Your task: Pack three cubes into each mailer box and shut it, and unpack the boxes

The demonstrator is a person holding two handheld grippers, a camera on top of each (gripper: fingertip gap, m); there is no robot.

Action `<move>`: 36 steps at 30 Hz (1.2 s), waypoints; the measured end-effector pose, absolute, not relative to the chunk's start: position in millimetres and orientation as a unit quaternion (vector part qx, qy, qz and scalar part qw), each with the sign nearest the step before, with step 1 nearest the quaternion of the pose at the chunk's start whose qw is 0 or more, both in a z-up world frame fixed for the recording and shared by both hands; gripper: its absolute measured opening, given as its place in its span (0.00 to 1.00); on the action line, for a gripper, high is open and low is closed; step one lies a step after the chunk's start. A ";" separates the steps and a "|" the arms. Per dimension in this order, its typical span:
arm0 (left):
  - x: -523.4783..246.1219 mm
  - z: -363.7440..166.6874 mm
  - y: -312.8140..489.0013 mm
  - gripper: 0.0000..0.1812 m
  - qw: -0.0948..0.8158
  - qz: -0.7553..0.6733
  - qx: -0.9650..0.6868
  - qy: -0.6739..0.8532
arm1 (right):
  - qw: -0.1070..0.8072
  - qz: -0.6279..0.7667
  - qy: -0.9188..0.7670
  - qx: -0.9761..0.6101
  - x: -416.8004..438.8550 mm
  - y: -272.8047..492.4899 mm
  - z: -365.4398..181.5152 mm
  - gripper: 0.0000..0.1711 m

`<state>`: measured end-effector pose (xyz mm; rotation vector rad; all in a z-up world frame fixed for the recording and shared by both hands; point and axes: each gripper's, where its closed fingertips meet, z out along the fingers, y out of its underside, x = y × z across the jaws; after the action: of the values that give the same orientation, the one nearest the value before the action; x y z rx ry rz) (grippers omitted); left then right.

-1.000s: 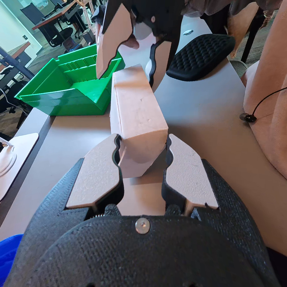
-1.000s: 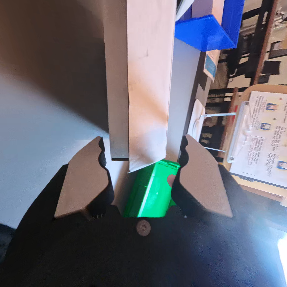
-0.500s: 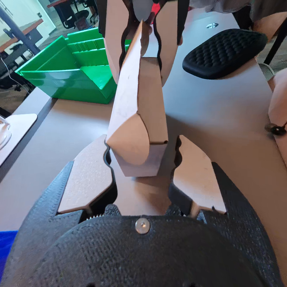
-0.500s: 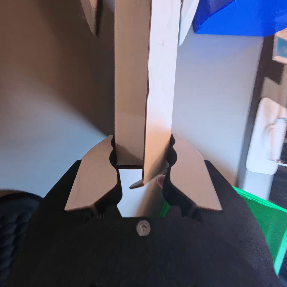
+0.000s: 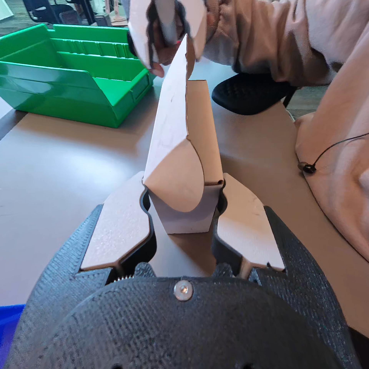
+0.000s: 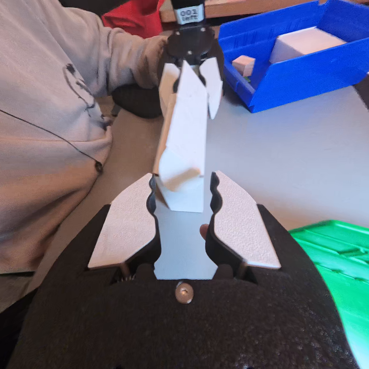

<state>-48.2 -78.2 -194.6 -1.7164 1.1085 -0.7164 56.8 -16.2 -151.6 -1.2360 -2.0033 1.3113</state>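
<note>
A white mailer box (image 5: 171,119) lies lengthwise on the grey table (image 5: 60,169) with its lid tilted up along one long side. My left gripper (image 5: 182,177) is shut on the near end: the left pad touches the lid's corner and the right pad (image 5: 225,185) presses the box wall. My right gripper (image 5: 173,61) is at the far end, raised, straddling the lid's upper corner. In the right wrist view the box (image 6: 185,129) sits between the right gripper's (image 6: 182,175) fingers; the left pad touches it and the right pad stands clear. The left gripper (image 6: 189,111) shows beyond.
A green bin (image 5: 69,79) stands at the back left and shows low right in the right wrist view (image 6: 329,249). A blue bin (image 6: 299,65) holds a white box (image 6: 303,44) and a pinkish cube (image 6: 243,63). A black padded rest (image 5: 249,95) and a person's sleeve (image 5: 279,40) are on the right. Tip to tip, the grippers are about 15 cm apart.
The box was closed a second ago; its lid has swung up. My left jaws opened off the box and then narrowed onto its near end again. My right jaws narrowed around the far end.
</note>
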 end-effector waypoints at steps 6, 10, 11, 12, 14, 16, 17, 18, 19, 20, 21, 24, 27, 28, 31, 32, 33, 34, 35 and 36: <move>-53.6 -193.7 -82.2 0.37 0.429 -0.347 -0.692 0.465 | 0.253 0.470 -0.746 -0.399 47.9 -25.6 -154.1 0.29; -52.8 -194.6 -85.5 0.36 0.417 -0.353 -0.690 0.475 | 0.201 0.487 -0.766 -0.369 47.8 -45.8 -154.8 0.20; -53.1 -194.8 -86.3 0.36 0.417 -0.351 -0.690 0.477 | 0.191 0.495 -0.764 -0.366 47.8 -47.8 -154.1 0.20; -53.4 -195.1 -86.9 0.36 0.417 -0.347 -0.690 0.478 | 0.183 0.507 -0.759 -0.366 47.6 -48.7 -152.5 0.20; -52.4 -195.8 -89.0 0.36 0.418 -0.341 -0.688 0.485 | 0.152 0.536 -0.744 -0.369 48.8 -50.5 -149.9 0.19; -51.4 -196.7 -90.0 0.36 0.415 -0.331 -0.689 0.493 | 0.114 0.563 -0.729 -0.372 50.0 -51.6 -150.0 0.17; -51.5 -197.2 -90.3 0.36 0.414 -0.326 -0.691 0.495 | 0.100 0.575 -0.721 -0.373 50.2 -51.6 -149.7 0.16; -51.6 -197.7 -90.6 0.36 0.413 -0.320 -0.693 0.497 | 0.089 0.586 -0.713 -0.374 50.1 -51.2 -149.1 0.16; -51.6 -198.1 -91.2 0.36 0.414 -0.314 -0.694 0.498 | 0.076 0.598 -0.703 -0.376 50.0 -51.1 -148.0 0.16; -51.6 -198.6 -91.6 0.37 0.416 -0.307 -0.694 0.500 | 0.064 0.611 -0.693 -0.377 49.8 -51.1 -147.0 0.16; -51.8 -198.9 -91.8 0.37 0.416 -0.302 -0.696 0.501 | 0.057 0.623 -0.683 -0.376 49.2 -51.0 -145.8 0.16; -52.7 -198.8 -92.6 0.36 0.416 -0.308 -0.696 0.498 | 0.050 0.645 -0.666 -0.371 47.8 -52.4 -143.3 0.15; -51.8 -198.8 -92.7 0.36 0.412 -0.316 -0.692 0.502 | 0.093 0.603 -0.704 -0.365 48.7 -54.9 -147.1 0.20; -51.5 -198.7 -92.5 0.36 0.409 -0.318 -0.691 0.504 | 0.111 0.584 -0.718 -0.362 48.9 -55.6 -147.6 0.22; -51.4 -198.5 -92.4 0.36 0.405 -0.328 -0.687 0.506 | 0.143 0.539 -0.752 -0.350 49.6 -59.6 -148.0 0.22; -51.6 -198.5 -92.5 0.36 0.404 -0.329 -0.687 0.506 | 0.147 0.533 -0.757 -0.347 49.5 -60.8 -147.6 0.20; -52.0 -198.5 -92.5 0.36 0.404 -0.328 -0.688 0.506 | 0.145 0.534 -0.759 -0.343 49.9 -62.2 -146.6 0.18; -52.4 -198.4 -92.5 0.36 0.405 -0.327 -0.688 0.505 | 0.141 0.539 -0.755 -0.345 49.7 -62.8 -145.6 0.17; -52.8 -198.5 -92.5 0.36 0.406 -0.325 -0.689 0.504 | 0.136 0.548 -0.748 -0.348 48.7 -62.1 -145.0 0.17; -52.8 -198.7 -92.6 0.36 0.407 -0.322 -0.690 0.504 | 0.130 0.560 -0.739 -0.352 48.3 -61.1 -144.5 0.17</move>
<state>-52.8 -92.6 -198.7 -1.7399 1.2706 -0.8129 48.3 -61.1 -144.5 -1.0242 -2.1471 1.6266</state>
